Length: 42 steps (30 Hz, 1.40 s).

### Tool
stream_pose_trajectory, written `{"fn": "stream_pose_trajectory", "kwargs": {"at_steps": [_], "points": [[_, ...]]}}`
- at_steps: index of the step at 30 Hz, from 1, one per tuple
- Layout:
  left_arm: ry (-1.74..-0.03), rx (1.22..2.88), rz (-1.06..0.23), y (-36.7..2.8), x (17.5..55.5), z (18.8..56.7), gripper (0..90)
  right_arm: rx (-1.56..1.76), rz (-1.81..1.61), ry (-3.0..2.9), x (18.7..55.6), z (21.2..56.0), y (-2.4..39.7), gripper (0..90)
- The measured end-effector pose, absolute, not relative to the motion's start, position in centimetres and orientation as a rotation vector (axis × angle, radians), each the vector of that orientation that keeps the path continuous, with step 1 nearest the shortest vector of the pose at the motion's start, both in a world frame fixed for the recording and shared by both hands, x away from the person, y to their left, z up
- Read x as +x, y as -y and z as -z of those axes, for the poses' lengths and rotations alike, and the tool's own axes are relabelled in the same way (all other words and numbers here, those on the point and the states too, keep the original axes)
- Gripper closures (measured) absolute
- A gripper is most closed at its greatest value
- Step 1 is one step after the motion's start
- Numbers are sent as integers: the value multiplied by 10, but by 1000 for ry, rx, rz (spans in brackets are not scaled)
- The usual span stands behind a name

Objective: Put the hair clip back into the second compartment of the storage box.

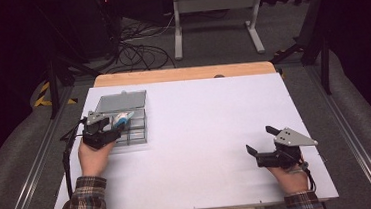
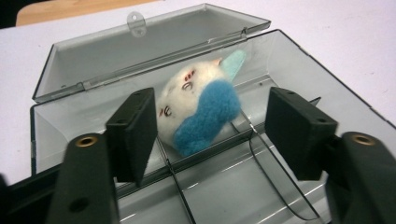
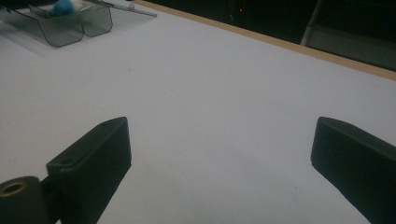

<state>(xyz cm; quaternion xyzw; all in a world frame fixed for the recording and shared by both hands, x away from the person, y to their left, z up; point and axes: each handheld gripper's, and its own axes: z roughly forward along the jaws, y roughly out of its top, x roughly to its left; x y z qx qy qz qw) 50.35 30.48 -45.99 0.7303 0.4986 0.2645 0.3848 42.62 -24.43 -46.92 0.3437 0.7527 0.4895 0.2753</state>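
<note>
A small plush toy (image 2: 201, 107), white with a blue patch and a pale teal ear, lies on its side in a clear grey compartment box (image 2: 299, 51) whose lid (image 2: 140, 51) is swung back flat. In the high view the toy (image 1: 120, 118) and box (image 1: 138, 134) sit at the table's left. My left gripper (image 1: 112, 125) hovers over the box, and in its own view the left gripper (image 2: 215, 126) is open, with its jaws on either side of the toy and neither pad pressing it. My right gripper (image 1: 260, 138) stands open and empty over bare table at the right, which also fills the space before the right gripper (image 3: 219, 144) in its own view.
Thin dividers (image 2: 175, 179) split the box into several compartments. The white tabletop (image 1: 210, 122) has a wooden strip (image 1: 186, 74) along its far edge. Beyond it lie cables (image 1: 139, 50) and a metal stand (image 1: 216, 17) on the floor. The box (image 3: 70, 23) sits far off in the right gripper view.
</note>
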Motion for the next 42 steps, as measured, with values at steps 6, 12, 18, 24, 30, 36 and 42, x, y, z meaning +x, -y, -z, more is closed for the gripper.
{"fn": "stream_pose_trajectory", "kwargs": {"at_steps": [6,12,18,24,30,36,42], "points": [[-1239,1862,-693,-302,500,457,264,924,-1315,-2023,426,469,245,52],[-1201,1872,-708,-298,494,454,203,923,-1323,-2020,426,469,245,46],[-1153,1853,-714,-293,484,451,159,924,-1326,-2019,426,469,245,38],[-1124,1827,-723,-293,475,446,148,923,-1332,-2016,425,468,246,37],[-1095,1830,-734,-290,468,444,139,920,-1336,-2016,425,468,246,31],[-1076,1851,-738,-286,460,444,130,911,-1348,-2012,425,468,245,30],[-1030,1843,-752,-286,449,442,109,906,-1356,-2012,425,468,245,27]]}}
